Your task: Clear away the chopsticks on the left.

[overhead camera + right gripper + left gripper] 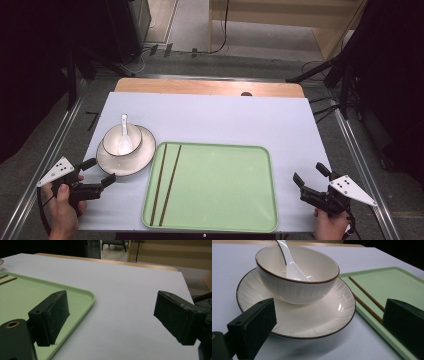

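A white bowl (121, 140) with a brown rim sits on a white plate (131, 164) at the table's left, and a white spoon (124, 134) leans inside it. Just right of the plate lies a green tray (220, 187) with two brown chopsticks (166, 183) along its left side. My left gripper (99, 171) is open at the front left, its jaws pointing at the plate's near edge and empty. In the left gripper view the bowl (297, 275), plate (317, 315) and chopsticks (368, 300) are close ahead. My right gripper (310, 176) is open and empty beside the tray's right edge (85, 302).
A white sheet (225, 117) covers the table, with a wooden strip (200, 86) bare along the far edge. Metal rails run down both sides of the table. Dark stands and cables are on the floor beyond.
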The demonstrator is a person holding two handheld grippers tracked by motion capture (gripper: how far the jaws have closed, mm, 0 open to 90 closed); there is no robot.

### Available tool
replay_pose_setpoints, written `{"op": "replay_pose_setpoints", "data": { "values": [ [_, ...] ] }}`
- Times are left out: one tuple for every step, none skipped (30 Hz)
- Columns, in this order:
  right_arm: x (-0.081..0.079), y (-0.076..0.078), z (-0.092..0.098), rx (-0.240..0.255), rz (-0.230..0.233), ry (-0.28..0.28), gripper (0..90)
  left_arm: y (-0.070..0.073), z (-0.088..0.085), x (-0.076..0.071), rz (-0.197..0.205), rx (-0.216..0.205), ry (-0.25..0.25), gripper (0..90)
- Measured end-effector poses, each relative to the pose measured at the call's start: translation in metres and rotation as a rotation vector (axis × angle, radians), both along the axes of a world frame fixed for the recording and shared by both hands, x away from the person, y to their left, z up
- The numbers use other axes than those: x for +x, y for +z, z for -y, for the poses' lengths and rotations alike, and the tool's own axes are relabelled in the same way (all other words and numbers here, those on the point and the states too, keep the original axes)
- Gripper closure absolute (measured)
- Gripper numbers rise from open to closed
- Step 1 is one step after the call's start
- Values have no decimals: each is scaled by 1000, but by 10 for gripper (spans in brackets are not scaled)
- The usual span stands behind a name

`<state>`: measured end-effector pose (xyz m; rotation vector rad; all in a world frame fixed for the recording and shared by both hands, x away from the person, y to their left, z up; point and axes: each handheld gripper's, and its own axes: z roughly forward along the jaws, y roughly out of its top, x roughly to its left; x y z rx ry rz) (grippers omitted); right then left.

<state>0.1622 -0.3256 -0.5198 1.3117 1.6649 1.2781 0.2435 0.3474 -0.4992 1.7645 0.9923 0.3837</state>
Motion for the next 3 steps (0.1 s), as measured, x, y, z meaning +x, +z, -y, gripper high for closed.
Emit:
{"op": "replay_pose_setpoints", "data": {
  "values": [
    [0,0,0,-1,0,0,127,0,1,0,1,5,-5,0],
    [0,0,0,-2,0,1,127,-1,2,0,-1,11,-7,0],
    [0,0,0,-3,-1,2,127,-1,3,0,-1,18,-12,0]
  ]
}}
